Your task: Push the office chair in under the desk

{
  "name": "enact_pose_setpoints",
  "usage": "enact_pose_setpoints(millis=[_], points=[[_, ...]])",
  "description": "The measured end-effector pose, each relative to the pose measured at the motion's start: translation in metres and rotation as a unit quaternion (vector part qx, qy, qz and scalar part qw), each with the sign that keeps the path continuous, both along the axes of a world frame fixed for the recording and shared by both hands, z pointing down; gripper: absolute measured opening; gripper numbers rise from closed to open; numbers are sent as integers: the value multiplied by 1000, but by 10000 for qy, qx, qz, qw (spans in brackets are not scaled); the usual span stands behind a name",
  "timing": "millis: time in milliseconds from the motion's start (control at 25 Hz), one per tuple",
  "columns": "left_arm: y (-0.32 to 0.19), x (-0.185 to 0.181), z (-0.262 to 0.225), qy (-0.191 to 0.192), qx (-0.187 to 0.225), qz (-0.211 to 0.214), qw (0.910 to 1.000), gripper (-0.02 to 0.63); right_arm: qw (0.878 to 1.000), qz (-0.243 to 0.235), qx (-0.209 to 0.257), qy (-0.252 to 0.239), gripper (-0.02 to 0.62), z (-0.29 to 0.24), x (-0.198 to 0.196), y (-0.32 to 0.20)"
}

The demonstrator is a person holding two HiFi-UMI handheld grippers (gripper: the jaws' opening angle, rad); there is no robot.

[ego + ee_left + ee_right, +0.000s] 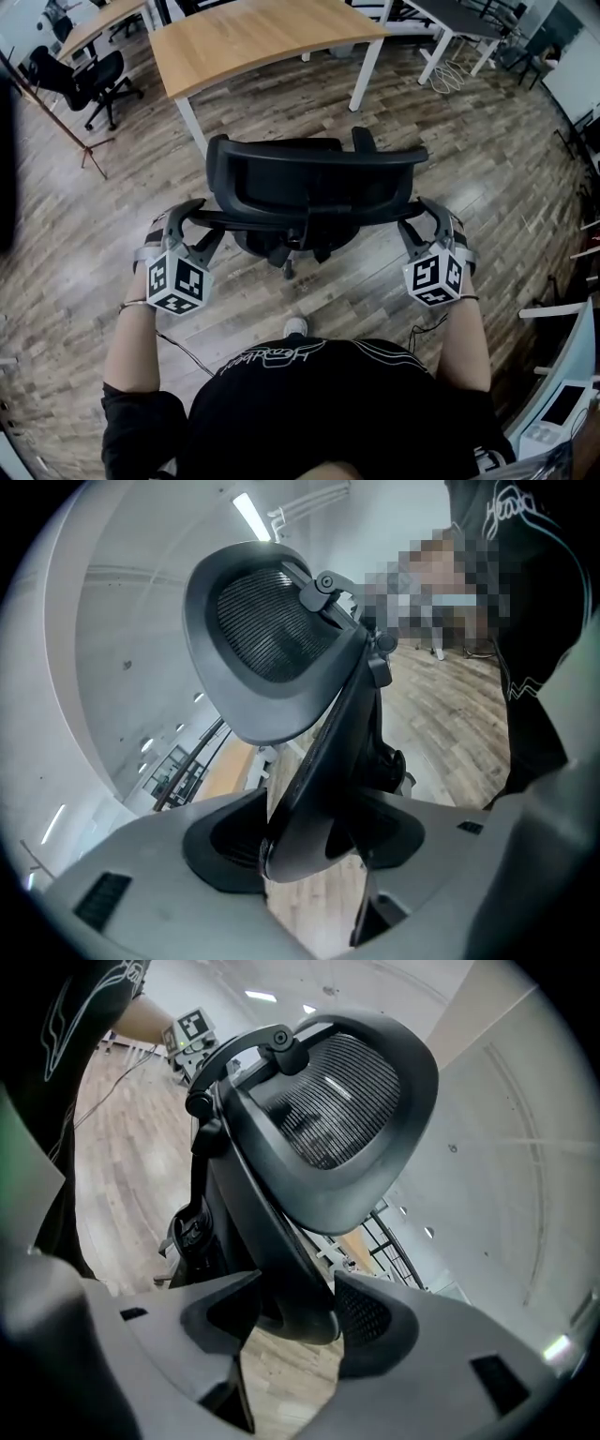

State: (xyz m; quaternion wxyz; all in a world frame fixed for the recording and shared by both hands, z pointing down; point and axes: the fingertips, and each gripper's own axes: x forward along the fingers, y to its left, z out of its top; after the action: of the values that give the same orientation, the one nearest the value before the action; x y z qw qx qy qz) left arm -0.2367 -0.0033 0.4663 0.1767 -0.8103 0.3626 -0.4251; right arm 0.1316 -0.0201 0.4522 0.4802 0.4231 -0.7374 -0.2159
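A black mesh-back office chair [314, 187] stands on the wood floor with its back toward me. It faces a light wooden desk [262, 37] with white legs and stands clear of it. My left gripper [199, 217] is at the left end of the backrest's top edge and my right gripper [417, 216] at the right end. In the left gripper view the open jaws [305, 846] straddle the backrest's rim, with the headrest [272, 639] above. The right gripper view shows its open jaws [295, 1312] straddling the rim the same way, below the headrest [337, 1119].
Another black chair [94, 80] stands by a second wooden desk [94, 23] at the upper left, with a tripod stand [89, 150] near it. A dark table on white legs [441, 47] and coiled cables [448, 77] are at the upper right. White equipment [562, 412] stands at the lower right.
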Motion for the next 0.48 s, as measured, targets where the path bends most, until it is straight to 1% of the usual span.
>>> enact_pose_setpoints(millis=[320,480], points=[[-1,3,5,200,-195,121,9995,248,10000,-50,-28,-66,261,3,1,-5],[-7,9,7,253,-153,150,9995,247,10000,-23,-51,-60,261,6,7,-14]])
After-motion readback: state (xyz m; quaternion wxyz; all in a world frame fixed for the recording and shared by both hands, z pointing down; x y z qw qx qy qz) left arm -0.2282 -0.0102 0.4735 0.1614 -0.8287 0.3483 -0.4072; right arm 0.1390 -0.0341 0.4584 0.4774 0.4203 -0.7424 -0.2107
